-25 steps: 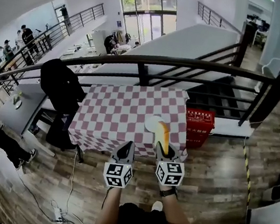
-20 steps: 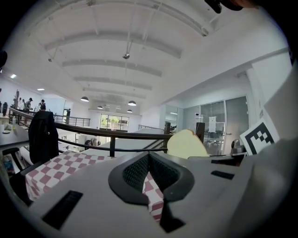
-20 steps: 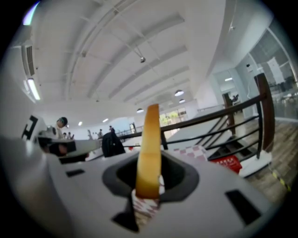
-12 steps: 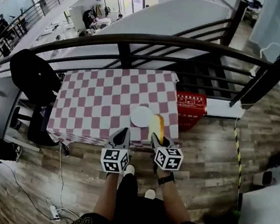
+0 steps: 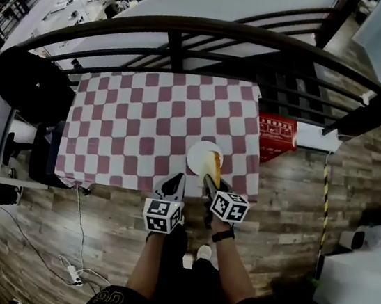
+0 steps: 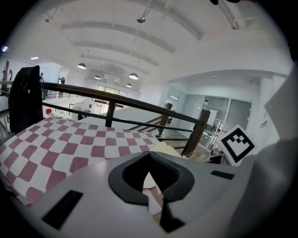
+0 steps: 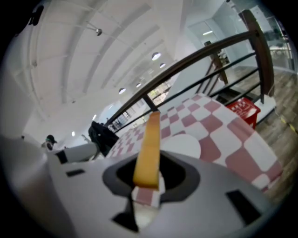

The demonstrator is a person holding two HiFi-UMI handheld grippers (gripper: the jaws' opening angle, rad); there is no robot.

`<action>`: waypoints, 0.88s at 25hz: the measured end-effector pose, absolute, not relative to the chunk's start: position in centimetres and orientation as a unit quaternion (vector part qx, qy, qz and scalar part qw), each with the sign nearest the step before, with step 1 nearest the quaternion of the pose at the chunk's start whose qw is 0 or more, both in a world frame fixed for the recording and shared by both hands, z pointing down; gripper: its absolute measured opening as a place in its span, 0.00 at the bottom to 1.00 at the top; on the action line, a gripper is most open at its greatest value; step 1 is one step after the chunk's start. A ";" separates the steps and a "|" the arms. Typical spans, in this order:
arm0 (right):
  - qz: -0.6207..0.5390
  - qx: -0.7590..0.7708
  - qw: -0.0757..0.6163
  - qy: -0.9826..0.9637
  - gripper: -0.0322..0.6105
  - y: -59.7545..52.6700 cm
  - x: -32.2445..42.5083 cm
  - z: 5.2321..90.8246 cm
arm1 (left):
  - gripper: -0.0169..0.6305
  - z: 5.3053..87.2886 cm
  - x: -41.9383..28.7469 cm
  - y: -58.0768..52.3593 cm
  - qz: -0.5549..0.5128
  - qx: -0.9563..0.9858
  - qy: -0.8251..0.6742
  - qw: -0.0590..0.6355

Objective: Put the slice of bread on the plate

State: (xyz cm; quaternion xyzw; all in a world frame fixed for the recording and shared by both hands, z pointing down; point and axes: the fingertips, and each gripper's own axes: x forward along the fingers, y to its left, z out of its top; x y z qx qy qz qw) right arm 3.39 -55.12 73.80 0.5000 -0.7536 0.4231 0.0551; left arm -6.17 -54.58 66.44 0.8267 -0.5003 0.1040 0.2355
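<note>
A slice of bread [image 5: 214, 165], thin with a golden crust, stands on edge in my right gripper [image 5: 209, 180], which is shut on its lower end. The right gripper view shows the slice [image 7: 149, 142] rising from the jaws, with the white plate [image 7: 182, 145] just beyond it. The plate [image 5: 200, 156] lies near the front right of the red-and-white checkered table [image 5: 132, 118], and the bread hangs over its near right rim. My left gripper [image 5: 174, 180] is shut and holds nothing, at the table's front edge, left of the plate.
A dark railing [image 5: 193, 32] runs behind the table. A red crate [image 5: 275, 135] sits on the wooden floor to the right. A chair with a black jacket [image 5: 28, 83] stands at the table's left end. The person's legs are below the grippers.
Both grippers have come down and forward to the table's front edge. The bread, still held, now hangs over the plate's near rim. The head camera has tilted further down.
</note>
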 end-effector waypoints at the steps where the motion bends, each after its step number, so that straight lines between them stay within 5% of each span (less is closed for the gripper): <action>1: 0.431 0.500 0.056 -0.749 0.20 -55.9 3.1 74.7 | 0.06 67.0 -6.4 -55.0 0.106 0.826 -0.498 0.242; 9: 0.492 0.508 0.029 -0.706 0.20 -60.8 2.3 79.3 | 0.06 70.4 -7.1 -56.1 0.122 0.823 -0.481 0.277; 16: 0.435 0.537 0.110 -0.714 0.22 -62.0 2.4 81.1 | 0.06 70.9 -6.3 -56.5 0.132 0.831 -0.460 0.283; 19: 0.415 0.572 0.138 -0.694 0.30 -61.8 3.9 81.7 | 0.06 71.0 -6.4 -56.8 0.134 0.828 -0.463 0.286; 22: 0.391 0.581 0.204 -0.684 0.50 -61.0 4.8 82.6 | 0.06 70.4 -6.0 -56.8 0.128 0.829 -0.461 0.289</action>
